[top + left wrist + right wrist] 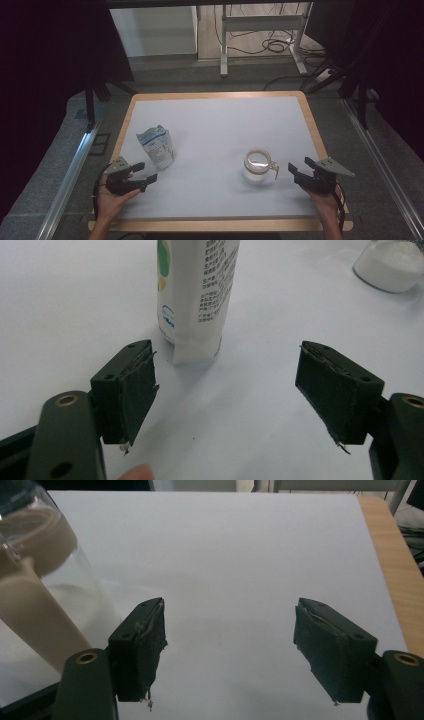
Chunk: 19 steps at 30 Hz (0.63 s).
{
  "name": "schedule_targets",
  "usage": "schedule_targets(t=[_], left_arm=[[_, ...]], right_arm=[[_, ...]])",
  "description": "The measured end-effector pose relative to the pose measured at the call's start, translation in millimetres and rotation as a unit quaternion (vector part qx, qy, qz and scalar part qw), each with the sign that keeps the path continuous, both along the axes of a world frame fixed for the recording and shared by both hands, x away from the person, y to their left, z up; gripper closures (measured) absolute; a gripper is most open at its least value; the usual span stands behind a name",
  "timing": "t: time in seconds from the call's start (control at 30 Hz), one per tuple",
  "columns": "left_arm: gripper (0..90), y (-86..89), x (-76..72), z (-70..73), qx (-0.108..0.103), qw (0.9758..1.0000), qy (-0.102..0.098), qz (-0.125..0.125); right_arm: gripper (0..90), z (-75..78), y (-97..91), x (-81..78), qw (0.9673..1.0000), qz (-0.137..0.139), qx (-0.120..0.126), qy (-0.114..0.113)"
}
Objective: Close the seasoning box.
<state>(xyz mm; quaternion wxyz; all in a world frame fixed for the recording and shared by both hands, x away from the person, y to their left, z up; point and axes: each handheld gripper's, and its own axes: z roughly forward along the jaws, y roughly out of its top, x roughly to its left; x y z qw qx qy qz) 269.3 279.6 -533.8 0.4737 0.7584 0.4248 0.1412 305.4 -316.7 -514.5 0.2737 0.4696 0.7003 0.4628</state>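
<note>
Pouch [195, 295] print legible from left claw [225, 390] view; both claws wide, empty.

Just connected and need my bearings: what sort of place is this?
Probably a lab or recording workspace: a wood-edged table with a white top, dark curtains on both sides, and loose black cables on the floor under a metal frame behind.

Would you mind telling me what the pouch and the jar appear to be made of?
The pouch looks like glossy printed plastic film, judging by its crimped bottom seam. The jar seems clear glass or hard plastic: white powder shows through the wall; its beige handle looks matte plastic.
</note>
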Motion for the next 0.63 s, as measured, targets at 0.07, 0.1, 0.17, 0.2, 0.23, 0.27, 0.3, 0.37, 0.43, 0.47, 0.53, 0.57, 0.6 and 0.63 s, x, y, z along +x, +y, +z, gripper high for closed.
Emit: schedule_targets(t=[0.07, 0.1, 0.17, 0.2, 0.23, 0.27, 0.3, 0.37, 0.43, 0.47, 0.53, 0.57, 0.6, 0.63], left_arm=[[24.2, -0.8, -0.2, -0.2, 0.002, 1.0000, 0.000, 0.000], [24.1, -1.2, -0.3, -0.4, 0.005, 1.0000, 0.001, 0.000], [24.1, -1.8, -0.6, -0.7, 0.006, 1.0000, 0.002, 0.001], [24.0, -2.1, -0.7, -0.7, 0.007, 1.0000, 0.002, 0.001], [24.0, -2.2, -0.8, -0.7, 0.007, 1.0000, 0.003, 0.001], [23.9, -2.3, -0.9, -0.6, 0.006, 1.0000, 0.003, 0.000], [23.9, -2.4, -0.9, -0.6, 0.006, 1.0000, 0.003, 0.000], [23.9, -2.6, -0.6, -0.8, 0.006, 1.0000, 0.003, 0.000], [23.9, -2.8, -0.5, -1.0, 0.006, 1.0000, 0.004, 0.000], [23.8, -2.9, -0.4, -1.1, 0.006, 1.0000, 0.004, 0.000], [23.8, -3.1, -0.1, -1.2, 0.006, 1.0000, 0.004, -0.001], [23.8, -3.2, -0.1, -1.2, 0.006, 1.0000, 0.004, -0.001], [23.8, -3.3, 0.0, -1.2, 0.006, 1.0000, 0.003, -0.001], [23.8, -3.3, 0.1, -1.3, 0.007, 1.0000, 0.003, -0.001]], right_arm=[[28.9, -3.4, -0.6, -0.6, 1.0000, -0.002, -0.002, 0.001], [28.8, -4.5, -0.6, -0.9, 1.0000, -0.001, -0.004, 0.003], [28.3, -6.4, 0.2, -1.0, 1.0000, 0.000, -0.007, 0.004], [28.3, -6.8, 0.8, -1.1, 1.0000, 0.000, -0.009, 0.004], [28.3, -7.1, 1.8, -1.2, 0.9999, 0.001, -0.012, 0.001], [28.3, -6.9, 2.1, -1.5, 0.9999, 0.001, -0.011, 0.001], [28.3, -6.8, 2.0, -1.5, 1.0000, 0.002, -0.007, 0.000], [28.3, -7.1, 2.0, -1.0, 1.0000, 0.001, -0.005, 0.000], [28.3, -6.9, 2.0, -1.1, 1.0000, 0.001, -0.004, 0.000], [28.3, -7.0, 2.1, -1.1, 1.0000, 0.001, -0.004, 0.000], [27.8, -7.1, 2.2, -0.9, 1.0000, 0.002, -0.004, 0.000], [27.8, -7.1, 2.2, -0.7, 1.0000, 0.002, -0.004, 0.001], [27.7, -7.0, 2.2, -0.6, 1.0000, 0.003, -0.004, 0.002], [27.4, -7.0, 2.3, -0.4, 1.0000, 0.003, -0.005, 0.003]])
